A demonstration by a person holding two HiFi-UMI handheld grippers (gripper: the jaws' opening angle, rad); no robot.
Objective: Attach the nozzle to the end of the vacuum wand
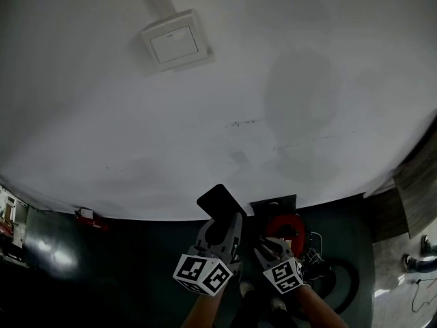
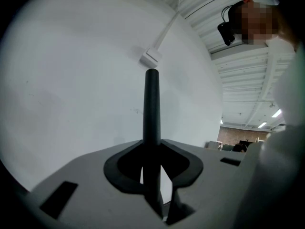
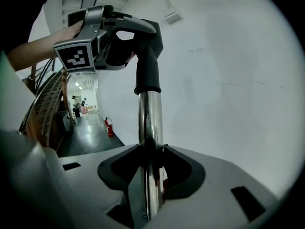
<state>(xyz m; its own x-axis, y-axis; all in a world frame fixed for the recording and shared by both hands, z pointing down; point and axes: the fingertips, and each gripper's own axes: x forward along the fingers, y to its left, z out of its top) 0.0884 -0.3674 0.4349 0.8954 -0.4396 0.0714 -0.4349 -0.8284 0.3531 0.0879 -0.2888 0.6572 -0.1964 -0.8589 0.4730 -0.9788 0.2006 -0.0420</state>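
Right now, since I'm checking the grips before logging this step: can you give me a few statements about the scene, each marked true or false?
1. The right tongs grip a chrome wand. True.
2. The left tongs are empty. False: they are shut on the black nozzle.
3. The nozzle lies on the floor. False: it is held up in front of the white wall, sitting at the wand's end.
4. A white box is mounted on the wall. True.
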